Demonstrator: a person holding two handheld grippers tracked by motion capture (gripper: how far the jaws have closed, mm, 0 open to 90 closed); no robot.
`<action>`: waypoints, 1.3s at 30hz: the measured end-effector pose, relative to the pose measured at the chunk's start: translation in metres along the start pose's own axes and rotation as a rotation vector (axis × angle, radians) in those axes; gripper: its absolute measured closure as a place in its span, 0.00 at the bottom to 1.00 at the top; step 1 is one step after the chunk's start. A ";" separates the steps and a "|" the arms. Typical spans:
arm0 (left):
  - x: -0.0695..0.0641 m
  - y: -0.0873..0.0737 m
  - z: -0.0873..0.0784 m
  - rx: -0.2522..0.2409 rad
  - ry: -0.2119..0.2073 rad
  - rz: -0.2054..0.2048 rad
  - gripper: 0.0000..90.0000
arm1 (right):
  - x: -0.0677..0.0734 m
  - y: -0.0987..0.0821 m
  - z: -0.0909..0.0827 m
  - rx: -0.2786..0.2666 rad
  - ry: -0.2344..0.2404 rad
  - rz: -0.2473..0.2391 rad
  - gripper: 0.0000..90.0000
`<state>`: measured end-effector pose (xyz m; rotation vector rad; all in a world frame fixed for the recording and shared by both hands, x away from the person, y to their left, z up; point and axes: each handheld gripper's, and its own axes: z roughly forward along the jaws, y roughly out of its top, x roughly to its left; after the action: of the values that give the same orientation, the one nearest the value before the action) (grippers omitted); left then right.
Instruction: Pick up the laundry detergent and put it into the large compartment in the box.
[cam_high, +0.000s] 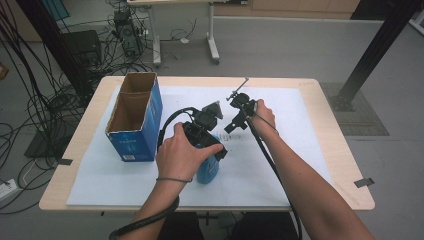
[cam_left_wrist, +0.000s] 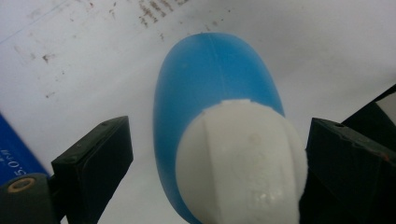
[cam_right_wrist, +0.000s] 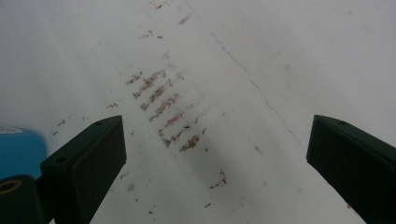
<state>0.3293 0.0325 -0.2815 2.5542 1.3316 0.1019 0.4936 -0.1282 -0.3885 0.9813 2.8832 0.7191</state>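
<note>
left gripper (cam_high: 212, 140) hangs over a blue bottle (cam_high: 207, 169) with a white cap (cam_left_wrist: 240, 163) that stands on the white sheet (cam_high: 280, 165) covering the surface (cam_high: 325, 115), near the person's edge; in the left gripper view its fingers (cam_left_wrist: 95, 163) are spread wide, one each side of the cap; the far pad sits at or just off the cap, the near one is clearly apart, so no grip yet; right gripper (cam_high: 239, 117) rests out over bare sheet beyond the bottle, fingers (cam_right_wrist: 88, 158) wide apart with nothing between them, brown scuff marks (cam_right_wrist: 163, 112) below; open blue carton (cam_high: 135, 117) stands upright just left of the bottle, top flaps gone.

step in hand looks like grasping the bottle by cap or neck; to do it well: centre the cap between both pads first, since it sits off to one side now; drop a little lower so the pads catch under the cap's widest part; close squarely, not at a slant, as the cap looks rounded and smooth and may slip or tip the bottle; keep the right gripper clear.
</note>
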 end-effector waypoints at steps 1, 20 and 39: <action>0.000 0.000 0.000 -0.002 0.002 0.000 0.09 | 0.000 0.000 0.000 0.000 0.000 -0.001 0.05; -0.001 0.000 -0.001 -0.001 -0.002 0.004 0.09 | 0.001 0.000 -0.003 0.000 -0.008 -0.001 0.05; -0.001 0.001 0.000 -0.001 -0.010 0.003 0.09 | -0.001 -0.001 -0.003 0.000 -0.009 0.000 0.05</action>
<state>0.3294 0.0314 -0.2810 2.5525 1.3240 0.0898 0.4930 -0.1307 -0.3858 0.9815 2.8754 0.7130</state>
